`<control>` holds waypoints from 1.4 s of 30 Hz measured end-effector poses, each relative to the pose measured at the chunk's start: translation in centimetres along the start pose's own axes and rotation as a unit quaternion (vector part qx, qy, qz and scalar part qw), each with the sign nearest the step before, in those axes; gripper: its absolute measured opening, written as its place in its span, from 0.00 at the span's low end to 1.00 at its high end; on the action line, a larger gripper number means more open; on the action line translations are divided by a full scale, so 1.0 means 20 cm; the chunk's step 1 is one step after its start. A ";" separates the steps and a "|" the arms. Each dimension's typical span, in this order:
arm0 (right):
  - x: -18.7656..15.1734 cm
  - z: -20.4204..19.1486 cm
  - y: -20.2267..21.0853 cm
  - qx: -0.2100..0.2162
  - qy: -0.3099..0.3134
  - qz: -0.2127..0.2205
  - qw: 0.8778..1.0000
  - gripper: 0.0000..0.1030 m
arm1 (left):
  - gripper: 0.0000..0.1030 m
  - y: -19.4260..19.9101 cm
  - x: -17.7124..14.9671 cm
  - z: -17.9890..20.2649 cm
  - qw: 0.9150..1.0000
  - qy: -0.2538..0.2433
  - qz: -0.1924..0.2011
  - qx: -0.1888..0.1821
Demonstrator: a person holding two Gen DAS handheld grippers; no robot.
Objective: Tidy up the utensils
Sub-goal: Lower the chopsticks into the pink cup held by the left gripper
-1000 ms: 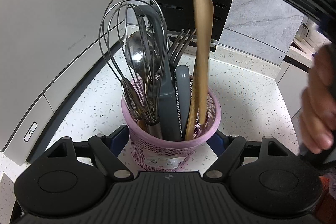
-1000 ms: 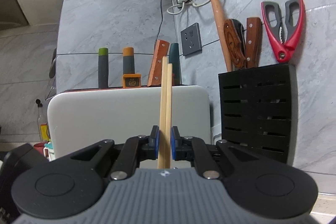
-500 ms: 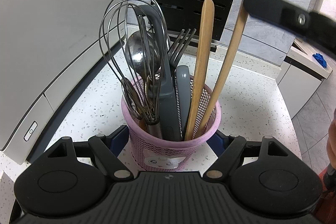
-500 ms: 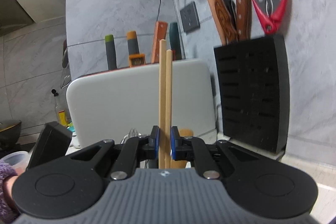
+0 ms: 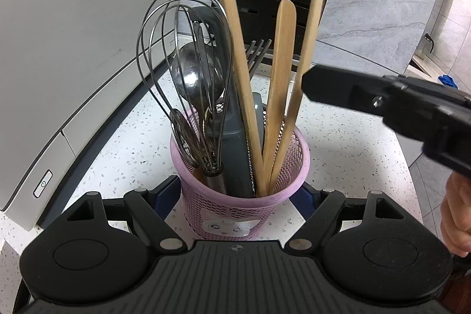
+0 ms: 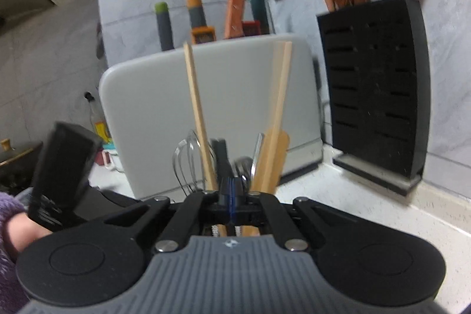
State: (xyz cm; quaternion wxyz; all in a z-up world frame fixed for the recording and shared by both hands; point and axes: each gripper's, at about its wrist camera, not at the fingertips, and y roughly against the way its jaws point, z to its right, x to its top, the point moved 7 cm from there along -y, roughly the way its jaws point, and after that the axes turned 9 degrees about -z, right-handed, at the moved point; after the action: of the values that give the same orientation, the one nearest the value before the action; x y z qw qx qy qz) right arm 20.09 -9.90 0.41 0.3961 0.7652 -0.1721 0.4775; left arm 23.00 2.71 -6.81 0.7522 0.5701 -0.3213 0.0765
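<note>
Pale wooden chopsticks (image 5: pixel 235 55) now stand splayed in the pink mesh utensil cup (image 5: pixel 244 208) on the speckled white table (image 5: pixel 123 137), beside the wire whisk (image 5: pixel 182 72) and the wooden spatula (image 5: pixel 279 84). Right tongs (image 6: pixel 231 192) have just been closing — pressed together on nothing. Left tongs (image 5: pixel 238 196) pinch the cup's sides. Drop-off step looks done; next — pull the right clear without knocking the sticks.
</note>
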 end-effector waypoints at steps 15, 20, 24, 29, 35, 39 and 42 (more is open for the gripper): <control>0.09 0.03 0.01 -0.042 -0.011 0.016 0.999 0.76 | 0.89 0.00 0.00 0.00 1.000 -0.001 0.003 0.001; 0.10 -0.06 -0.06 -0.025 0.006 -0.001 1.000 0.73 | 0.89 0.00 0.00 0.00 1.000 0.002 0.003 -0.002; 0.13 -0.08 -0.11 -0.025 0.008 -0.010 1.000 0.67 | 0.89 -0.01 0.00 -0.01 1.000 -0.001 0.003 -0.003; 0.15 -0.09 -0.14 -0.010 0.012 -0.011 1.000 0.57 | 0.89 -0.01 0.00 -0.01 1.000 -0.002 0.004 -0.004; 0.20 -0.12 -0.15 -0.009 0.024 -0.007 1.000 0.49 | 0.89 -0.01 -0.01 -0.01 1.000 0.001 0.008 -0.003; 0.22 -0.13 -0.17 -0.007 0.036 -0.005 0.999 0.15 | 0.87 0.00 0.00 -0.02 1.000 0.006 0.012 -0.005; 0.22 -0.13 -0.16 -0.004 0.044 -0.008 0.999 0.04 | 0.86 0.01 -0.01 -0.02 1.000 0.002 0.010 -0.004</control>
State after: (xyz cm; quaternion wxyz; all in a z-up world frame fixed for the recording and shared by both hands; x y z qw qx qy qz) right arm 22.76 -5.32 3.35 0.4100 0.7430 -0.1505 0.5071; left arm 22.96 3.22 -6.91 0.7544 0.5637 -0.3258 0.0834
